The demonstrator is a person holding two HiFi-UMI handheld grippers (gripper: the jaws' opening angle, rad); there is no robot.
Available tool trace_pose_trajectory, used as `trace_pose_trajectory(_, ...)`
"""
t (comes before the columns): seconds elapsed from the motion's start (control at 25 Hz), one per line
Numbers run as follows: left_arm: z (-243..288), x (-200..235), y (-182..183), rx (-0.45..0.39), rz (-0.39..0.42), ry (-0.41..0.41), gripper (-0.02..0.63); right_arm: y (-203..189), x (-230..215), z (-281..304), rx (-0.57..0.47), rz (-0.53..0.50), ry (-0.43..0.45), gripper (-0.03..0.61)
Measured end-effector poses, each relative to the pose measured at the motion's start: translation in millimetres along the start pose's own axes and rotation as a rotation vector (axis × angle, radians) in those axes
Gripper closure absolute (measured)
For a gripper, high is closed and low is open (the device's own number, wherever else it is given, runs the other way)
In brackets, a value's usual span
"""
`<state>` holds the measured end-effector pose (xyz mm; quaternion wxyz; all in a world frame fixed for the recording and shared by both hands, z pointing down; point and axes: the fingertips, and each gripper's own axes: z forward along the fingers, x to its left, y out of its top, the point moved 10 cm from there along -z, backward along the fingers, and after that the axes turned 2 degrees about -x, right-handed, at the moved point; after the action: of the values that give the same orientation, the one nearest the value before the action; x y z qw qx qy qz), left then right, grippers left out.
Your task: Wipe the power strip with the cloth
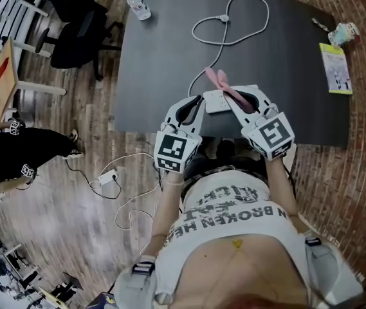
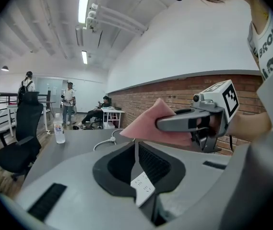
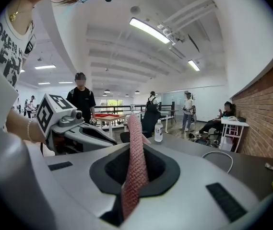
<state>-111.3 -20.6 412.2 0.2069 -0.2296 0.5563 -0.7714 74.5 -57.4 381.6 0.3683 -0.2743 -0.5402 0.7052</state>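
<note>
The white power strip [image 1: 215, 100] is at the near edge of the dark table [image 1: 170, 63], and its white cable [image 1: 224, 19] loops away across the top. My left gripper [image 1: 197, 103] is shut on the strip's left end, and the left gripper view shows the power strip [image 2: 143, 188] clamped between its jaws. My right gripper [image 1: 235, 103] is shut on a pink cloth [image 1: 223, 85] that trails over the strip. In the right gripper view the cloth [image 3: 135, 162] stands up from the closed jaws. The left gripper view shows the cloth [image 2: 148, 122] hanging from the right gripper [image 2: 161, 124] just above.
A water bottle [image 1: 138, 4] stands at the table's far left corner. A yellow-green leaflet [image 1: 334, 68] and a small cup [image 1: 343, 34] lie at the right edge. A black office chair [image 1: 73, 37] stands left of the table. A brick wall [image 1: 363, 140] runs along the right.
</note>
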Motion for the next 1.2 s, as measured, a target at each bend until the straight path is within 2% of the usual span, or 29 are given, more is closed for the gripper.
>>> trace_pose_trajectory(0.36,24,17,-45,0.123,-0.023,-0.065,0.603,-28,-8,14,0.094,0.007,-0.041,0.561)
trace_pose_trajectory(0.44,29,18,-53,0.149,-0.024,-0.071,0.572,-34,-9,18,0.116,0.003,-0.038,0.561)
trace_pose_trajectory(0.56,37,20,-66,0.182,-0.013,-0.075,0.564,-47,-11,26,0.156,-0.006,-0.026,0.561)
trace_pose_trajectory(0.88,59,19,-109,0.329,-0.003,-0.136,0.492,-74,-15,52,0.280,-0.036,0.016,0.561)
trace_pose_trajectory(1.0,67,20,-124,0.355,0.000,-0.146,0.457,-84,-15,63,0.313,-0.042,0.037,0.561)
trace_pose_trajectory(1.2,79,17,-146,0.456,0.057,-0.177,0.396,-99,-14,74,0.362,-0.052,0.070,0.561)
